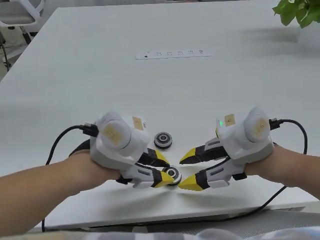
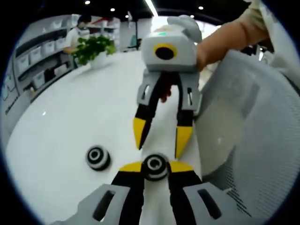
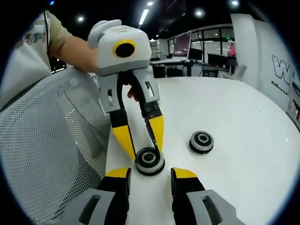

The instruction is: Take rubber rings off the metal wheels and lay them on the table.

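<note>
A small metal wheel [image 1: 171, 174] with a black rubber ring around it is gripped by my left gripper [image 1: 166, 169] just above the white table [image 1: 150, 90] near its front edge. In the left gripper view the wheel [image 2: 155, 167] sits between the yellow tips of my left gripper [image 2: 155, 168]. My right gripper [image 1: 188, 170] faces it from the right, open, tips a little short of the wheel. From the right gripper view, the wheel [image 3: 149, 161] lies just beyond my right gripper [image 3: 152, 173]. A second ringed wheel [image 1: 163, 140] lies flat on the table behind.
A white printed strip [image 1: 173, 53] lies mid-table. A plant [image 1: 297, 10] is at the far right corner and an office chair [image 1: 20, 12] at the far left. Cables [image 1: 287, 180] trail from both grippers. A mesh chair back [image 3: 51, 140] is close behind.
</note>
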Action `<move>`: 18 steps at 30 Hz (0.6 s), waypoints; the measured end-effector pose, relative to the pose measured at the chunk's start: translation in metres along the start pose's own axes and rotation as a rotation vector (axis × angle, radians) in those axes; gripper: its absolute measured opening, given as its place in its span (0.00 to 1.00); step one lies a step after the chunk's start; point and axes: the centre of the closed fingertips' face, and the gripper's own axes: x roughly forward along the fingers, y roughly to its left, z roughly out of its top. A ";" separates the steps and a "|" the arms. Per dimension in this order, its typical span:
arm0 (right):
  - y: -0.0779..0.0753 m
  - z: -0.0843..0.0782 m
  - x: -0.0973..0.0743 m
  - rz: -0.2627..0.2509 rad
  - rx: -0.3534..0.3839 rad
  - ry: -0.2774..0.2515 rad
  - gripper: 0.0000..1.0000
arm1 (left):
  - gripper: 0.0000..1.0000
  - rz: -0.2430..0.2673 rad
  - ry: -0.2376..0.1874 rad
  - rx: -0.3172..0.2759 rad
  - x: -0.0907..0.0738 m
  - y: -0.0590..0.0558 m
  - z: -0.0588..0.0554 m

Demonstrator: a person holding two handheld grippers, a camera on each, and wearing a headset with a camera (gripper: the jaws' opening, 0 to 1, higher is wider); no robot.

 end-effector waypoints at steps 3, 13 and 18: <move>0.000 0.000 0.000 0.000 -0.002 0.000 0.32 | 0.19 0.005 0.013 0.015 0.002 -0.001 -0.003; 0.000 0.002 0.004 -0.009 -0.007 -0.002 0.32 | 0.14 0.041 -0.007 0.026 0.000 0.001 0.000; -0.002 0.005 0.005 -0.013 -0.002 -0.010 0.31 | 0.13 0.044 -0.009 0.022 0.000 0.002 -0.001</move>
